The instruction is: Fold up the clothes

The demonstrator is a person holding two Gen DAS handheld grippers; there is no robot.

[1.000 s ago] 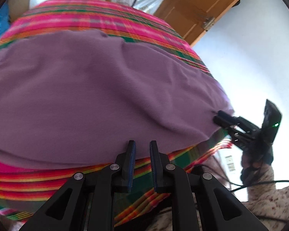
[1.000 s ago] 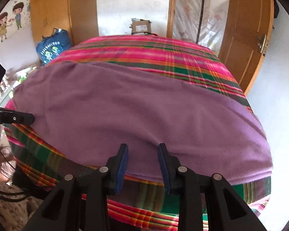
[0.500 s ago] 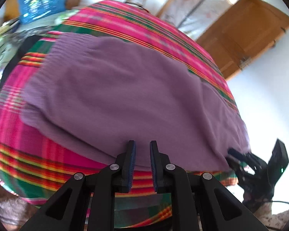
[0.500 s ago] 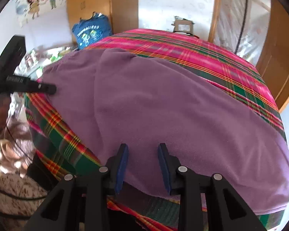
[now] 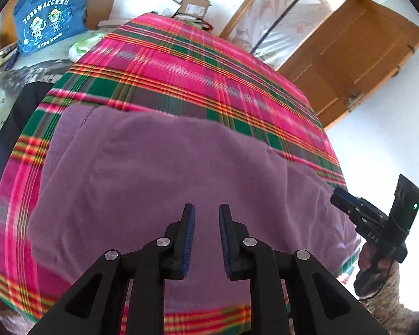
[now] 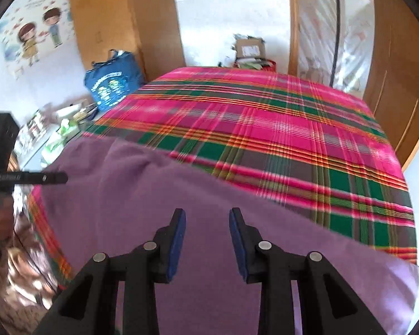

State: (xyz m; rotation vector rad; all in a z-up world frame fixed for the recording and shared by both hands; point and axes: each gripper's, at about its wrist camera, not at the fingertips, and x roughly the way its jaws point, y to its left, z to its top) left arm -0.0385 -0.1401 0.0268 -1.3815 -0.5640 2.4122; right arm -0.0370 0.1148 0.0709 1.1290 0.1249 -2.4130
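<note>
A purple garment (image 5: 167, 167) lies spread flat across the near part of a bed covered with a pink and green plaid blanket (image 5: 195, 69). My left gripper (image 5: 206, 209) hovers over the garment's near-middle; its jaws are opening and nothing is between them. At the garment's right end, in the left wrist view, a hand holds my right gripper (image 5: 340, 195). Its own view has the right gripper (image 6: 207, 213) open and empty above the purple garment (image 6: 153, 209). The left gripper (image 6: 61, 178) appears at the cloth's left edge, over the plaid blanket (image 6: 265, 125).
A blue printed bag (image 5: 50, 25) and cluttered shelves stand left of the bed. A cardboard box (image 6: 250, 47) sits beyond the far end. A wooden door (image 5: 349, 55) and a white wall are to the right. The far half of the blanket is bare.
Both grippers have moved from the garment's near edge to over the cloth, and both views have swung towards the bed's far end. The left jaws stand slightly wider.
</note>
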